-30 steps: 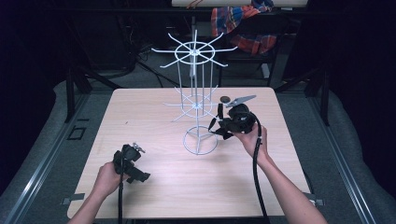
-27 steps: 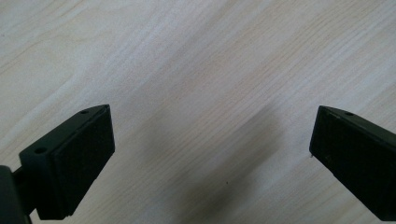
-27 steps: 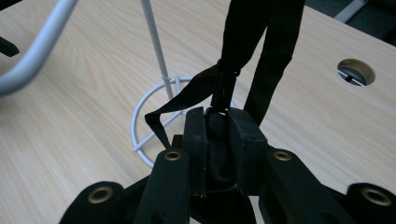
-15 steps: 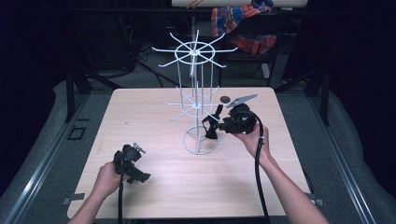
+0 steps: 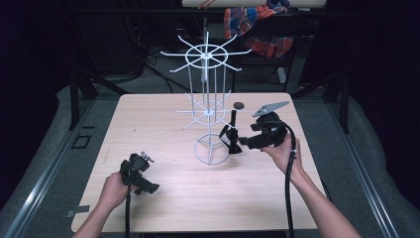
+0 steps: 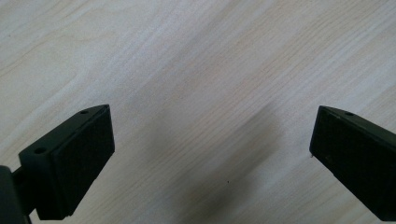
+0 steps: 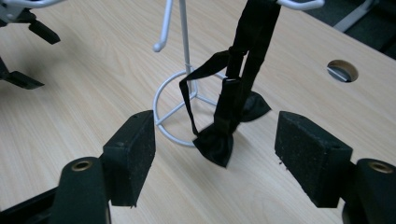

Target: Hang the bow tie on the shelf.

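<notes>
A second ago the right gripper [image 5: 236,143] had its jaws pressed together at the black bow tie [image 5: 231,135] beside the wire rack [image 5: 207,111]; since then the jaws have been opening and the hand has drawn back a little and lifted, so the bow tie now hangs free from a lower hook of the rack by its strap. In the right gripper view the bow tie [image 7: 229,116] dangles ahead of the spread pads, touching neither, its bow low over the table [image 7: 74,93] at the edge of the rack's ring base [image 7: 175,112]. The left gripper [image 5: 143,176] has stayed where it was, near the front left of the table, well apart from the rack; in its own view its jaws stand wide apart over bare wood [image 6: 196,93] with nothing between them. The rack stands at mid table, its hooks reaching out on all sides, so the closest crowding is around the right gripper. A round hole [image 5: 238,105] in the tabletop lies behind the bow tie. The left half and the front strip of the table give broad open room; the right hand sits near the right edge.
</notes>
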{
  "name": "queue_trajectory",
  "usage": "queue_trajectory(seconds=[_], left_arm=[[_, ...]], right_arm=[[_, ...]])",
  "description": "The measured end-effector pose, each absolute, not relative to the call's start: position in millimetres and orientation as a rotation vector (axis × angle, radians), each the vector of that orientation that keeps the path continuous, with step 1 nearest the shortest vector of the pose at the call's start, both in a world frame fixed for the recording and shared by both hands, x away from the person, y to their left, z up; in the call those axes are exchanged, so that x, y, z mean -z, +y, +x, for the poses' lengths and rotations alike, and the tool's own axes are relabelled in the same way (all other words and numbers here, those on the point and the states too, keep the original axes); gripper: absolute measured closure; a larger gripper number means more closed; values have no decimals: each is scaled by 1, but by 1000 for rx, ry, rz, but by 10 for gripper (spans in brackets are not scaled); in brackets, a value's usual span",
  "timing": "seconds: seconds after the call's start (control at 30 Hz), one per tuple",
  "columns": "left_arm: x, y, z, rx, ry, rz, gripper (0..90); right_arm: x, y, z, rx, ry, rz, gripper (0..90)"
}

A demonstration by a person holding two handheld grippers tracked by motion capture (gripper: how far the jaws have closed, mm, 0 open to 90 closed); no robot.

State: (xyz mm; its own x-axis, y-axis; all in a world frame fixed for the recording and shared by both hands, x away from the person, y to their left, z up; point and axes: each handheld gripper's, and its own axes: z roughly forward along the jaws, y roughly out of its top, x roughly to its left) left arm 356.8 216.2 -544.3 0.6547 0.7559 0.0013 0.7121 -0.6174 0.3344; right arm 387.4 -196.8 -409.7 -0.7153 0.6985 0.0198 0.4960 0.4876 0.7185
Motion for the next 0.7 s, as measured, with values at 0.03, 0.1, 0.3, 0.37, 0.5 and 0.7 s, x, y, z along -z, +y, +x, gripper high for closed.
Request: queue_trajectory(seconds=[0.03,0.1,0.3,0.37,0.5,0.7], left_arm=[[544,216,357,-203,1175,2570,0],[544,216,357,-205,1174,2570,0],[544,217,357,-202,1176,2568,0],[544,217,357,-202,1176,2569,0],[544,217,357,-202,1175,2568,0],[544,217,357,-202,1177,2568,0]], right_arm=[[408,-198,385,-1054,2462,1009,260],[405,-203,379,-1045,2473,1012,222],[404,-212,363,-995,2510,1001,150],[405,-215,359,-979,2519,1004,144],[408,-223,351,-963,2525,1011,136],[414,-236,337,-930,2528,1015,99]])
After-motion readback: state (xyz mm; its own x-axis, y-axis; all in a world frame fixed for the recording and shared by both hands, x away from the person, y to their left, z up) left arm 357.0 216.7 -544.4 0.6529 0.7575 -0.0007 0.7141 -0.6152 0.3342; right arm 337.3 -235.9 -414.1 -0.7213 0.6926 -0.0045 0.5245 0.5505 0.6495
